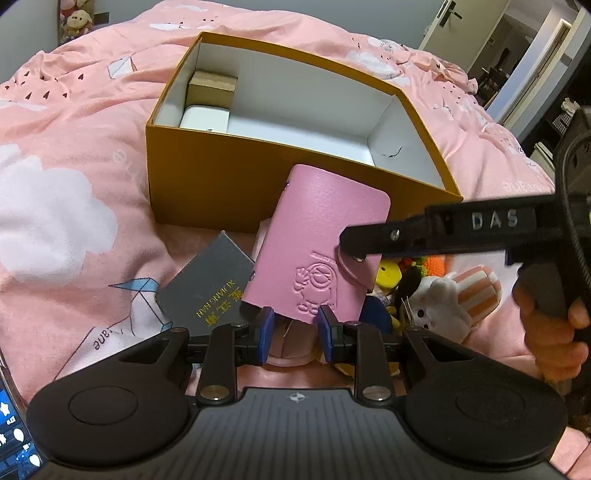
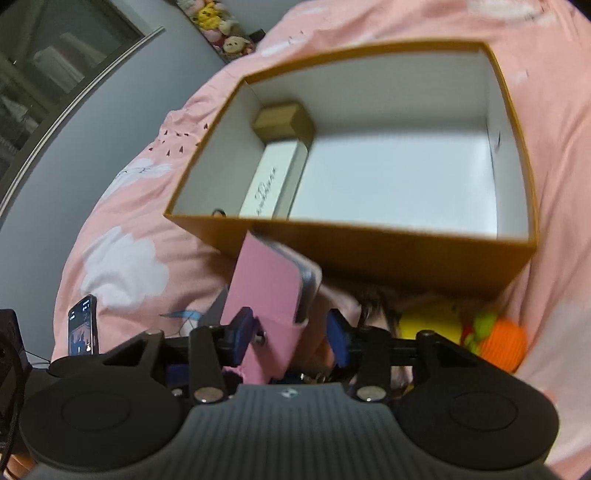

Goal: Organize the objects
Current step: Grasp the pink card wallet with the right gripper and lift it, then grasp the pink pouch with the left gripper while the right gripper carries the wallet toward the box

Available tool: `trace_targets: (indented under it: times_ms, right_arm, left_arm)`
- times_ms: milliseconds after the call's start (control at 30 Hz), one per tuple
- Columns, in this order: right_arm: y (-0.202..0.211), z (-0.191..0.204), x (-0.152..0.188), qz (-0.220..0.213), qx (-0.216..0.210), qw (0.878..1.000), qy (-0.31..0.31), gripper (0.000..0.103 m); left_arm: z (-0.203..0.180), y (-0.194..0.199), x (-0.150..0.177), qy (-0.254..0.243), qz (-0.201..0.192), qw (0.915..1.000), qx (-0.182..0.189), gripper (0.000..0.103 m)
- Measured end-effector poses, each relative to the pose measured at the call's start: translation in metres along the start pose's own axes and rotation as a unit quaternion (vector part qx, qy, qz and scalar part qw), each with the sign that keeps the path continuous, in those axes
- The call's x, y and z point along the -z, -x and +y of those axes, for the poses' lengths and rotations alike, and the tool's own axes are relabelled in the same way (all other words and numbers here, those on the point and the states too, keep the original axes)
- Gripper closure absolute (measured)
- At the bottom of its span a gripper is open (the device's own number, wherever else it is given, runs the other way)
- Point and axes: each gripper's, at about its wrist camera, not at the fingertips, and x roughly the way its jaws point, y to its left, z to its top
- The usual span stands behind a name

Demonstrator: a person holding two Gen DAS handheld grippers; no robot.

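A pink embossed card wallet stands tilted, held up just in front of the open orange box on the bed. Inside the box, at one end, lie a white case and a small brown box.

A home bedroom: a pink cloud-print duvet covers the bed, with plush toys shelved nearby and a door.

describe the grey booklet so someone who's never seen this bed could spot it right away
Find the orange box on the pink bedspread. Just in front of its near wall, beside the pink wallet, the grey booklet lies flat on the spread. It is the only dark grey thing there, with gold lettering on its cover.
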Motion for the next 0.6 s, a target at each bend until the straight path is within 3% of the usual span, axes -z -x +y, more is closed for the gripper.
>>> trace_targets:
  times_ms: [100, 133, 167, 267, 600]
  right_arm:
    - [-0.004, -0.003, 0.005, 0.002, -0.009, 1.0, -0.019, 0.052]
    - [-0.005, -0.003, 0.005, 0.0, -0.011, 1.0, -0.022, 0.057]
    - [-0.006, -0.004, 0.005, -0.003, -0.019, 0.999, -0.026, 0.069]
    - [-0.005, -0.004, 0.007, -0.008, -0.031, 0.999, -0.035, 0.075]
    - [0.063, -0.002, 0.005, -0.078, -0.003, 0.997, 0.007, 0.082]
  left_arm:
    - [0.001, 0.0, 0.0, 0.003, 0.0, 1.0, 0.0, 0.071]
    - [0.001, 0.0, 0.0, 0.003, 0.0, 1.0, 0.0, 0.071]
    - [0.001, 0.0, 0.0, 0.003, 0.0, 1.0, -0.001, 0.071]
    - [0.0, 0.004, 0.001, -0.002, -0.004, 1.0, -0.002, 0.071]
    - [-0.013, 0.015, -0.002, -0.073, -0.013, 0.9972, -0.007, 0.067]
